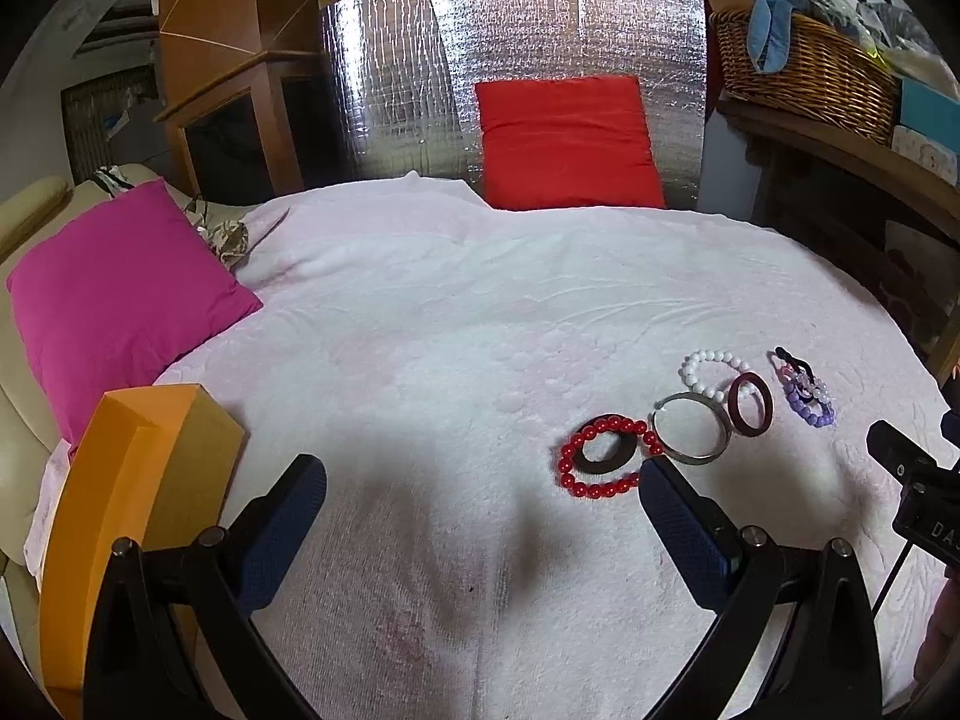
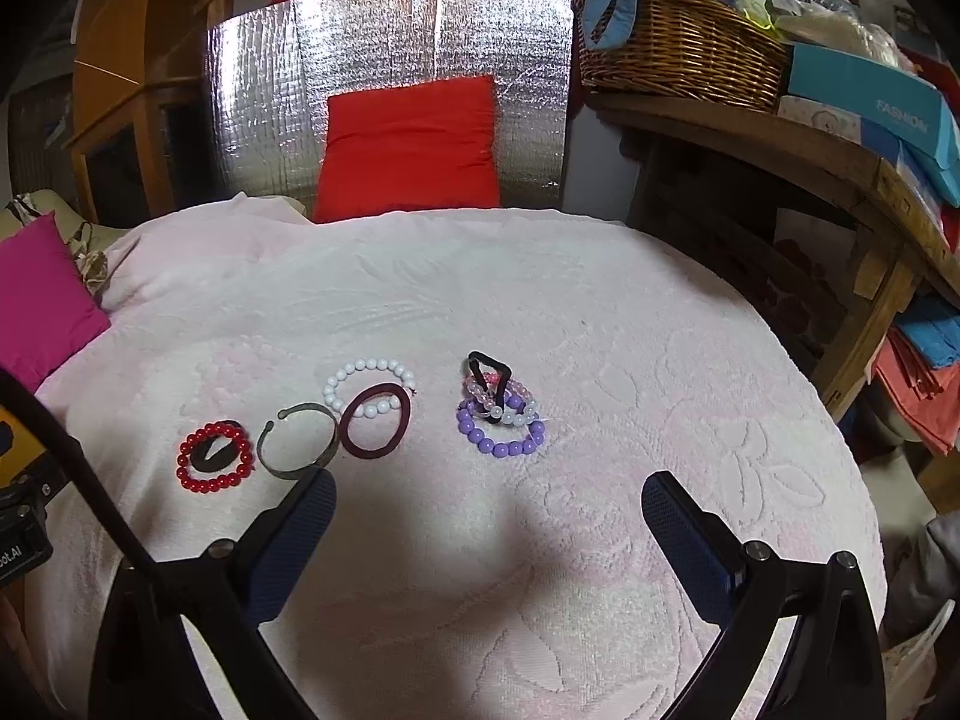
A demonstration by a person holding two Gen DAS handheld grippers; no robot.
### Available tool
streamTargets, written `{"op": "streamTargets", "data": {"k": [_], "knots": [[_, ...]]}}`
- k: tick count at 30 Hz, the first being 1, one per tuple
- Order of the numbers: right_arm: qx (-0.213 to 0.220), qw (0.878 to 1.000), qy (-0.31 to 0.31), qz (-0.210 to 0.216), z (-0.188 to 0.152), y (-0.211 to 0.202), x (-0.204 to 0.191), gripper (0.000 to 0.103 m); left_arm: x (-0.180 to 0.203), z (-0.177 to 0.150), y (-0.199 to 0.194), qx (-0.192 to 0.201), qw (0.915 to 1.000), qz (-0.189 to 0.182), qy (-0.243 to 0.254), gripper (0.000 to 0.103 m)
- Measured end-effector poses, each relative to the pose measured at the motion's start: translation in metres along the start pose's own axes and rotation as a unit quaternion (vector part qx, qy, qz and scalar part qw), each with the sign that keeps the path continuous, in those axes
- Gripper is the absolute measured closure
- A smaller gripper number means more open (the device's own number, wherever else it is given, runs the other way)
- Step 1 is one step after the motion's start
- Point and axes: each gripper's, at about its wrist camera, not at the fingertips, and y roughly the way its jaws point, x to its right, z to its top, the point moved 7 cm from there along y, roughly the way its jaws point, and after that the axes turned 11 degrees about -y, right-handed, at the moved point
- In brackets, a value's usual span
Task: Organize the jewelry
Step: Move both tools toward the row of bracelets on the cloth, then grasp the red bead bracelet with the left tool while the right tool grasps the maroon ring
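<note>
Just past spread right fingers (image 2: pixel 486 516), empty like the left (image 1: pixel 483 501): light, slippery purple bead bracelet (image 2: pixel 503 433), best pinched across its near strand.

1. The left tongs (image 1: pixel 483 501) hover with their jaws spread wide, nothing held between the two blue-padded fingers (image 1: pixel 287 531)
2. Black linkage arms angle up from the lower corners of the left wrist view to each finger, both pivots showing
3. The right tongs (image 2: pixel 486 510) hang in the same wide-open pose, their padded fingers (image 2: pixel 684 537) well apart and empty
4. Part of the right tongs' black body (image 1: pixel 918 489) shows at the right edge of the left wrist view, putting the two side by side
5. A black part of the left unit (image 2: pixel 21 516) shows at the left edge of the right wrist view
</note>
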Motion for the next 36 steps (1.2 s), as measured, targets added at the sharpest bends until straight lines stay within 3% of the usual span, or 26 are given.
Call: {"op": "streamTargets", "data": {"k": [28,33,36], "knots": [[-0.013,1.000,0.003,0.001,-0.001,0.012,0.006,0.000,0.022,0.006,0.005,0.004,0.9998,-0.009,0.016,0.000],[-0.009,1.000,0.002,0.018,0.004,0.020,0.001,0.000,0.012,-0.001,0.022,-0.036,0.9993,-0.007,0.000,0.000],[-0.011,0.999,0.001,0.043,0.010,0.032,-0.008,0.010,0.001,-0.007,0.035,-0.063,0.9978,0.001,-0.019,0.000]]}}
